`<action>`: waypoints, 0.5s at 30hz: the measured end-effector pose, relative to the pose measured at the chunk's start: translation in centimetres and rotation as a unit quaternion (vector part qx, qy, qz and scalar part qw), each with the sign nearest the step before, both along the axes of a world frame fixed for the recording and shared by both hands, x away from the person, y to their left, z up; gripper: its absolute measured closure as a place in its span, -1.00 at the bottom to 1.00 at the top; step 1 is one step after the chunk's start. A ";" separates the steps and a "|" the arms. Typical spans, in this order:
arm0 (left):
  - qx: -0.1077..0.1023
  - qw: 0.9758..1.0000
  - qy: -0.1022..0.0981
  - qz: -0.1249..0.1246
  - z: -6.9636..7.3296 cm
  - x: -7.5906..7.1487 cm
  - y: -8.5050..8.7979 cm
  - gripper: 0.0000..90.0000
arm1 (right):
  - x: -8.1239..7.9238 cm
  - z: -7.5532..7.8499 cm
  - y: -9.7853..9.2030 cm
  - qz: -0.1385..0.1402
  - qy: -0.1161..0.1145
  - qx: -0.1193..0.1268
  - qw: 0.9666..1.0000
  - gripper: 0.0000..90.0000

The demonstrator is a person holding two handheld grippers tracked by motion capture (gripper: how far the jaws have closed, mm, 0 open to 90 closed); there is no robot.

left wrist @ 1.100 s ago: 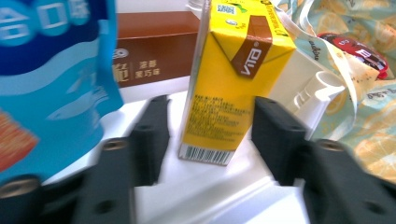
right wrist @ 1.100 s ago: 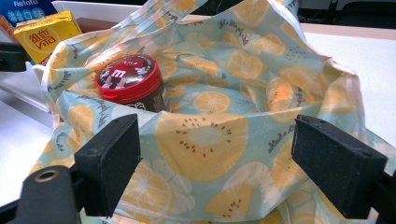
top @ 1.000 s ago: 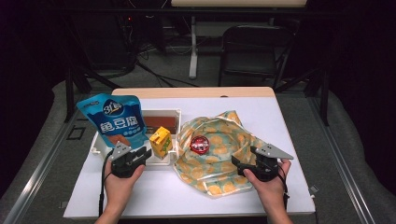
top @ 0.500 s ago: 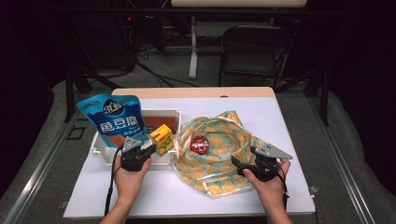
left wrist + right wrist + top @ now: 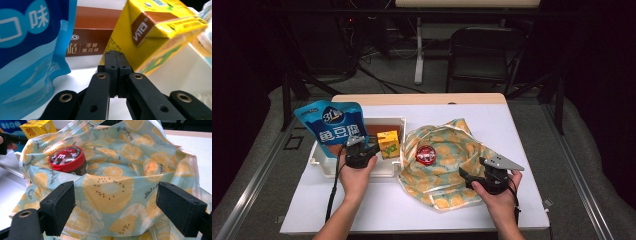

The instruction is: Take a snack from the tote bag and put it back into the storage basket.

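Counting what sits on the white table (image 5: 522,130): one tray, one bag, three packaged goods, one jar.
Left gripper (image 5: 115,58): jaws pressed together with nothing between them, tips just short of the yellow drink carton (image 5: 152,37); from above it (image 5: 360,152) hangs over the tray's near edge.
Right gripper (image 5: 115,207): jaws spread wide, fruit-print fabric lying between them, pads not pressing it; from above it (image 5: 486,179) sits at the bag's near right edge.
White tray (image 5: 326,166): one, left of the bag, holding three things.
Yellow drink carton: one, at the tray's right side, tilted.
Blue snack pouch (image 5: 332,126): one, propped at the tray's left.
Brown chocolate box (image 5: 92,32): one, behind the carton.
Fruit-print bag (image 5: 452,165): one, slumped open mid-table.
Red-lidded jar (image 5: 68,159): one, inside the bag.
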State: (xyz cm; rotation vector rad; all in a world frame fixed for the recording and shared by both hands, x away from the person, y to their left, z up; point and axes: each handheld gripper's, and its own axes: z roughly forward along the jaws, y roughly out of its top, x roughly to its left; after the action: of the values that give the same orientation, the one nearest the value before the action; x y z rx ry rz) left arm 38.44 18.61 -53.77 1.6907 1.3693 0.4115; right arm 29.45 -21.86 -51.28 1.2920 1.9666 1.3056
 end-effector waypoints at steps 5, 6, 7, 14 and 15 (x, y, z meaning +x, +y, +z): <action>-0.004 1.000 0.001 0.003 -0.1 0.6 -0.5 1.00 | 0.0 -0.1 0.1 0.002 0.002 0.000 1.000 -0.66; -0.010 1.000 0.002 0.004 -0.2 0.7 -0.4 1.00 | 0.0 -0.1 0.1 0.002 0.002 -0.001 1.000 -0.66; -0.013 1.000 0.006 0.003 -0.2 0.7 -0.2 1.00 | -0.1 -0.1 0.1 0.004 0.003 -0.003 1.000 -0.66; -0.010 1.000 -0.006 -0.029 0.2 -1.4 0.9 1.00 | -0.2 0.0 -0.1 0.002 -0.003 -0.001 1.000 -0.66; -0.006 0.999 -0.005 -0.039 0.0 -1.7 0.8 1.00 | -0.1 -0.1 -0.1 0.002 -0.002 0.001 1.000 -0.66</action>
State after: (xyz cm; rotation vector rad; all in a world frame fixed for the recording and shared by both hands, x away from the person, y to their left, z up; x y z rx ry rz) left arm 36.71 19.46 -53.74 1.7252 1.2912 0.3655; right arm 29.31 -21.98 -51.34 1.2865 1.9665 1.3104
